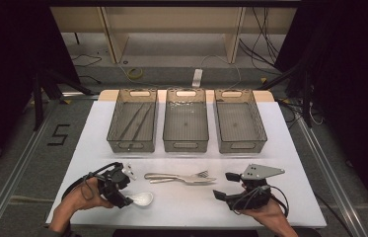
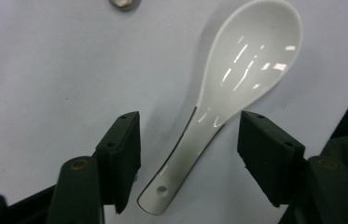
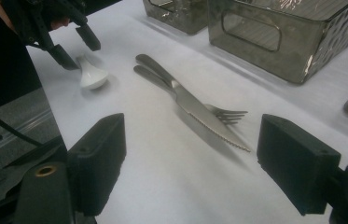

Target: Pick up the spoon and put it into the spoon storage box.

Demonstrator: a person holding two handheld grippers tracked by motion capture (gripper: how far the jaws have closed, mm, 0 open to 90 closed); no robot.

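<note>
A white ceramic spoon (image 2: 237, 70) lies bowl-up on the white table, and its handle runs between the jaws of my left gripper (image 2: 190, 126). The jaws stand open on either side of the handle without touching it. In the high view the spoon (image 1: 143, 198) is at the front left, just right of the left gripper (image 1: 128, 191). A steel knife (image 3: 199, 112) and fork (image 3: 230, 114) lie crossed together in front of my right gripper (image 3: 192, 130), which is open and empty. From above, the knife and fork (image 1: 181, 177) sit between the two grippers, left of the right gripper (image 1: 225, 185).
Three grey mesh bins stand in a row at the back: left bin (image 1: 132, 146) with thin dark sticks (image 1: 137, 121) inside, middle bin (image 1: 185, 146), right bin (image 1: 240, 146). The white tabletop (image 1: 285, 163) ends close behind both hands. Cables lie on the floor beyond.
</note>
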